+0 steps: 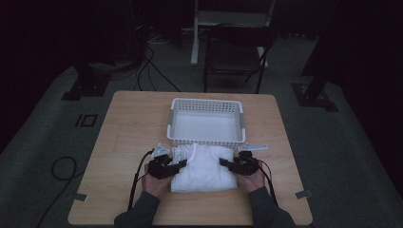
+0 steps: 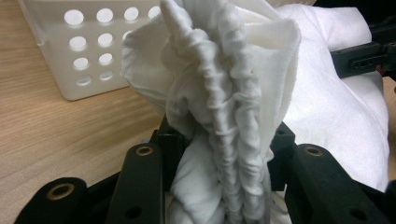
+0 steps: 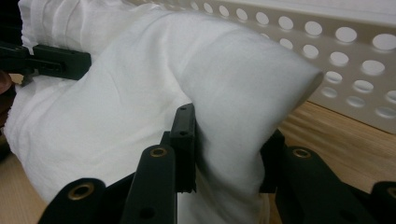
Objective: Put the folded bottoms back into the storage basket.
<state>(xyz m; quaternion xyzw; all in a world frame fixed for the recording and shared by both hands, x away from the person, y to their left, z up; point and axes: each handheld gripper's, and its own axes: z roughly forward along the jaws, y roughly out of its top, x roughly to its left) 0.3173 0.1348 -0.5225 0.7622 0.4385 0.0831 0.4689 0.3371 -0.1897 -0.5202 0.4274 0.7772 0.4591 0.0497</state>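
both tongs, left (image 1: 182, 164) and right (image 1: 223, 163), clamped on white cloth (image 1: 204, 168), its far edge against the basket (image 1: 207, 140)

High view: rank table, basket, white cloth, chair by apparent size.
1. Table, clearly largest.
2. Basket and white cloth look about equal; no ranking.
3. Chair sits farther back, dark and partly hidden, so its place is unsure.

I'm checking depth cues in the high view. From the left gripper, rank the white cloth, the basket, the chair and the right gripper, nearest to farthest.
From the left gripper:
1. White cloth: clamped in its jaws, just to its right.
2. Right gripper: across the cloth, on its right edge.
3. Basket: beyond the cloth, mid-table; close to the right gripper in rank.
4. Chair: on the floor past the far table edge.
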